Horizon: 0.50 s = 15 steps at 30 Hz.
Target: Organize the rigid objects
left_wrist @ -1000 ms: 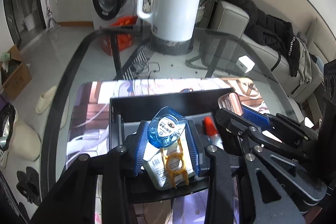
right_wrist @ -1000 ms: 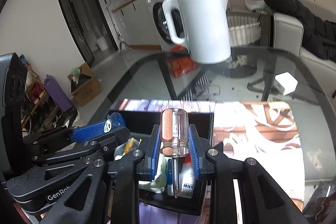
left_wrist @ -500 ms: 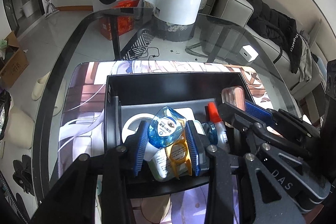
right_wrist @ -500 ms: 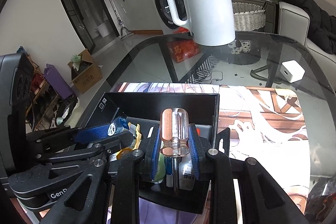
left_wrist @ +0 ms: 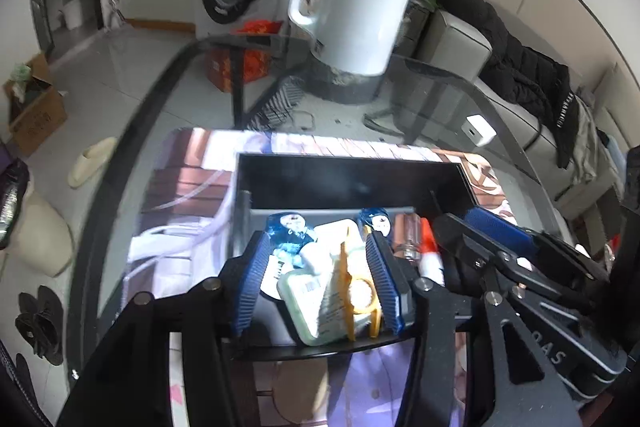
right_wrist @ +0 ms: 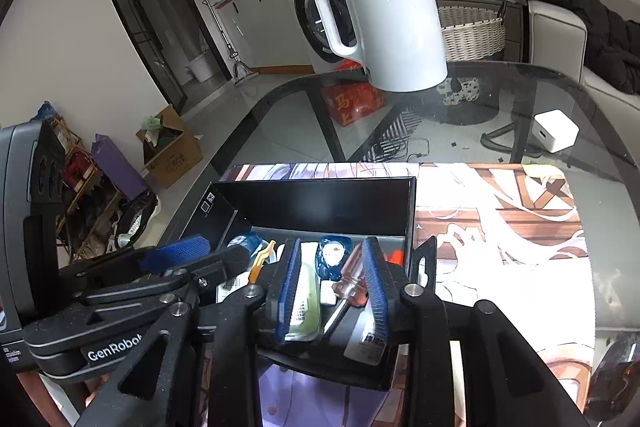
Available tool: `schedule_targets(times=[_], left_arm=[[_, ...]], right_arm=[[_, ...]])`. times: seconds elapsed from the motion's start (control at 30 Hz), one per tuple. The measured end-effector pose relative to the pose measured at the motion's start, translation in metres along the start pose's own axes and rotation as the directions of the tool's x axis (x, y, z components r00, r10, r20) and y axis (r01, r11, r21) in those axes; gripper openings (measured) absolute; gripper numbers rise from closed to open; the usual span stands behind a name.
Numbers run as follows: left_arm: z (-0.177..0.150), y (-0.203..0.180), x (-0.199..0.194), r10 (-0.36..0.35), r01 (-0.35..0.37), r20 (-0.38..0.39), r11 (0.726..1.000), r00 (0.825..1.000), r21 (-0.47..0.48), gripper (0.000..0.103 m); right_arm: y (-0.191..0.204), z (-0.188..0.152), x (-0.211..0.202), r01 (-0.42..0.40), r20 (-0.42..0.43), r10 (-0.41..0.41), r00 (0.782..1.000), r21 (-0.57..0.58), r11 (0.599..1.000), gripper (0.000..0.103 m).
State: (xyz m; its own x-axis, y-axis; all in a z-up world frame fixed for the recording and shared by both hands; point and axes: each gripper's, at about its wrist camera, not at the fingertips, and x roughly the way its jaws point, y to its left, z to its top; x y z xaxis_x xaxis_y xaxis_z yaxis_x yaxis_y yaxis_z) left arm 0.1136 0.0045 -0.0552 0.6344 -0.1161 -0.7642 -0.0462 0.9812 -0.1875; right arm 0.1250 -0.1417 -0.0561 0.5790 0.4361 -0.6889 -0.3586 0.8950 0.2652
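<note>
Clear-handled screwdriver (right_wrist: 352, 285) (stiff, slippery) lies freed at 12 o'clock between your right gripper's (right_wrist: 332, 283) opening jaws; regrip mid-handle.

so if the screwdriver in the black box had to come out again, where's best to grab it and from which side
Probably by the clear, reddish handle, from above. The screwdriver lies tilted in the black box, handle up toward the far wall and thin shaft running down among the packets. The handle is the thickest, most exposed part. The right gripper already straddles it, its jaws opening; pads across the handle's width suit it.
</note>
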Motion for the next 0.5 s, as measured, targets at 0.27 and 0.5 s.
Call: schedule_targets(times=[0.27, 0.5], left_arm=[[-0.014, 0.002, -0.027, 0.081, -0.084, 0.204, 0.996, 0.976, 0.005, 0.069], [-0.023, 0.009, -0.049, 0.069, -0.072, 0.259, 0.997, 0.963, 0.001, 0.077]], right_arm=[[0.007, -0.01, -0.019, 0.036, 0.044, -0.036, 0.998, -0.013, 0.999, 0.054], [0.01, -0.026, -0.048, 0.063, 0.151, -0.062, 0.987, -0.004, 0.998, 0.087]])
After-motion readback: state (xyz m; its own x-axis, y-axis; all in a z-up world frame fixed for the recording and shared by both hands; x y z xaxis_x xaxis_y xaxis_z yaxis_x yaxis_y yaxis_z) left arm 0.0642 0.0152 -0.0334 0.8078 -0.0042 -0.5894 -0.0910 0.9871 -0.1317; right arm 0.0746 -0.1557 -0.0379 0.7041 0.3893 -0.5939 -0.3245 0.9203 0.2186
